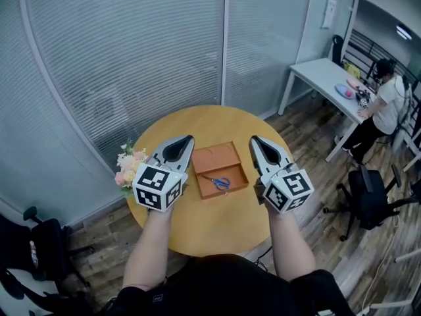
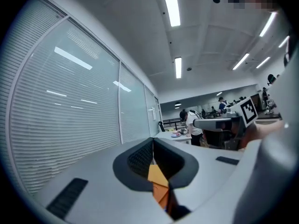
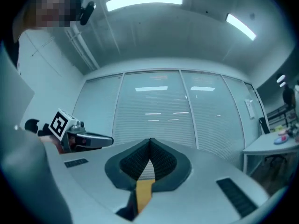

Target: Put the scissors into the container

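The blue-handled scissors (image 1: 217, 182) lie inside the open orange-brown container (image 1: 212, 158) at the middle of the round wooden table (image 1: 204, 226). My left gripper (image 1: 187, 139) hovers high above the table just left of the container, and my right gripper (image 1: 255, 139) hovers just right of it. Both point away from me with nothing in them. In the left gripper view the left gripper (image 2: 152, 139) has its jaws closed tip to tip. The right gripper (image 3: 150, 140) in its own view is closed the same way. Both gripper views look level, toward the blinds and the ceiling.
A small bunch of pink flowers (image 1: 128, 166) sits at the table's left edge. A curved glass wall with blinds (image 1: 131, 58) stands behind the table. At the right are a white desk (image 1: 322, 74), a person (image 1: 385, 107) and a black chair (image 1: 368, 193).
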{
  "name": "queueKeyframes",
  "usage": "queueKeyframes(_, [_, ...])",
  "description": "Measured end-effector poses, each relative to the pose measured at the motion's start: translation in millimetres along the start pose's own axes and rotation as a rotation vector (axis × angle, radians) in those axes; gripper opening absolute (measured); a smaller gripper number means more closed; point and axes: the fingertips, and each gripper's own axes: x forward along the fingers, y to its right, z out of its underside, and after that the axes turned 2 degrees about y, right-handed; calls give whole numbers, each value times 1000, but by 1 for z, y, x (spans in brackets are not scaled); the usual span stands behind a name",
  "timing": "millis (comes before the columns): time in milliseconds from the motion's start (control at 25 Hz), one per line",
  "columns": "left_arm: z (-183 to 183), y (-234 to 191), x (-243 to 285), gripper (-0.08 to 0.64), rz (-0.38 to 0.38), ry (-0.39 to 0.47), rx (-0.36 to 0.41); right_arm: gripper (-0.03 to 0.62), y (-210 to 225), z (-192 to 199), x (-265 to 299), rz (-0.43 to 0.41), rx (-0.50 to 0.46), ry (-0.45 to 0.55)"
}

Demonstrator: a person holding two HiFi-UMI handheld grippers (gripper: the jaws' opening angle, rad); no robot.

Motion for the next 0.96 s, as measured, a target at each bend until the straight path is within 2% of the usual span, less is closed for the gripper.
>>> queueKeyframes(80, [4, -6, -12, 14, -23, 1, -6, 35, -20, 3, 5, -13, 40, -1])
queueKeyframes(240, [39, -11, -39, 14, -41, -46, -39, 35, -63, 25, 3, -65, 44, -58])
queueKeyframes(440, [71, -7, -58, 14, -26, -83, -100, 35, -82, 51, -1, -62, 39, -123])
queueKeyframes(960, [69, 0, -73, 14, -14, -79, -113, 35, -97, 49, -7, -61, 7, -133])
